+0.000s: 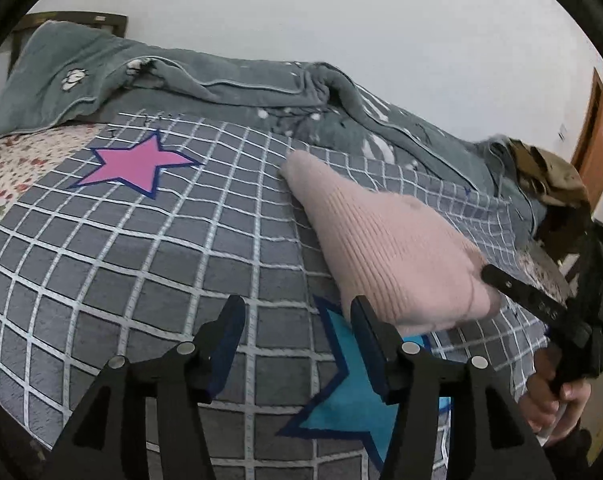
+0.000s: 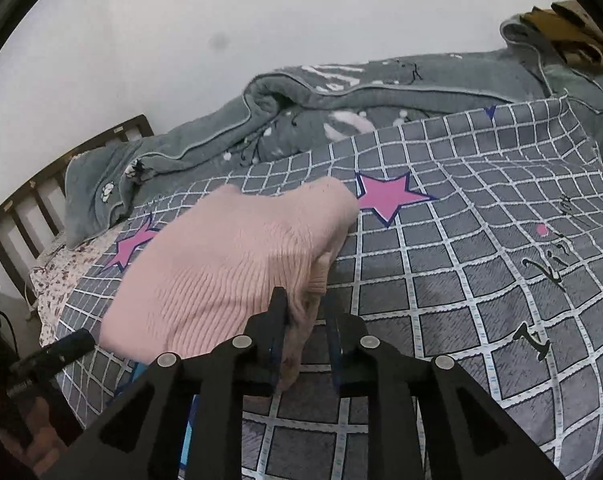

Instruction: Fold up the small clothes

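A pink ribbed knit garment (image 1: 385, 240) lies on the grey checked bedspread (image 1: 141, 240), lifted at its near right end. My right gripper (image 2: 305, 312) is shut on the garment's (image 2: 229, 268) near edge and holds it up off the bed. In the left wrist view the right gripper (image 1: 497, 280) comes in from the right with its tip in the pink fabric. My left gripper (image 1: 297, 320) is open and empty, just left of the garment and above a blue star print (image 1: 349, 400). Its tip (image 2: 73, 344) shows at the lower left of the right wrist view.
A rumpled grey-green blanket (image 1: 221, 80) runs along the wall behind the bedspread. A matching pillow (image 1: 61, 76) leans on the dark wooden headboard (image 2: 41, 196). Brown clothing (image 1: 549, 176) is piled at the bed's far end. A wooden door (image 1: 597, 132) stands beyond it.
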The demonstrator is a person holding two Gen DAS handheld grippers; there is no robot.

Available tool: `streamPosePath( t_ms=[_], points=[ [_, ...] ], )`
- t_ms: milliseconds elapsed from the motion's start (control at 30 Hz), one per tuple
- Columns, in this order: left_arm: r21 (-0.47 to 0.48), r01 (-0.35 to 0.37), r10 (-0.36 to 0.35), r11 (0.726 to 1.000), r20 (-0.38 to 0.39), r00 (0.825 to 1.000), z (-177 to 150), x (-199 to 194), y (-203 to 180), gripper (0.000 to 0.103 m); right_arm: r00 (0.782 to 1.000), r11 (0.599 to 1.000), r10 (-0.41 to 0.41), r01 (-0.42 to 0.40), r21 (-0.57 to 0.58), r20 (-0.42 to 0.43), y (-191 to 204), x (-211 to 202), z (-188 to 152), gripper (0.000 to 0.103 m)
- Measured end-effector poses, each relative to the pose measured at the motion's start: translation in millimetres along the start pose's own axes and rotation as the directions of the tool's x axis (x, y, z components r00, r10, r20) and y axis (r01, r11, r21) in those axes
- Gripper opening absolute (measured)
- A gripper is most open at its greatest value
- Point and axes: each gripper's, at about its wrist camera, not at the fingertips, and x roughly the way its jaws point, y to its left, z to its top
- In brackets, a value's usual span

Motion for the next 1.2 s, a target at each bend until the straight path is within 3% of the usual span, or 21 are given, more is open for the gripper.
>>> streamPosePath(
  t_ms=[433,533,700,900,1200],
  points=[
    [0.003,0.034,-0.034,0.999,0.009,0.999,42.5,49.3,-34.6,0.053,0.994,0.990,0.011,0.004,-0.142,0.108,23.0,-7.9,10.0,0.035],
    [-0.025,0.043,-0.044,0.999,-0.005,0.999,46.6,62.1,-37.7,0.053,0.997,0.984,0.010,0.005,-0.181,0.081,26.7,3.7,16.6,0.036],
    [-0.065,0.004,-0.007,0.998,-0.051,0.999,49.1,83.6,-39.8,0.056,0.998,0.990,0.053,-0.049,-0.134,0.027,24.0,23.8,30.0,0.036],
    [-0.001,-0.091,0.091,0.996,-0.093,0.992,44.2,95.8,-45.7,0.064,0.998,0.993,0.004,-0.012,-0.121,-0.070,15.0,53.6,19.0,0.036],
    [0.006,-0.107,0.107,0.994,-0.122,0.987,42.9,102.2,-42.0,0.068,0.997,0.988,-0.034,0.023,-0.150,-0.072,16.7,56.0,17.4,0.041]
  ],
)
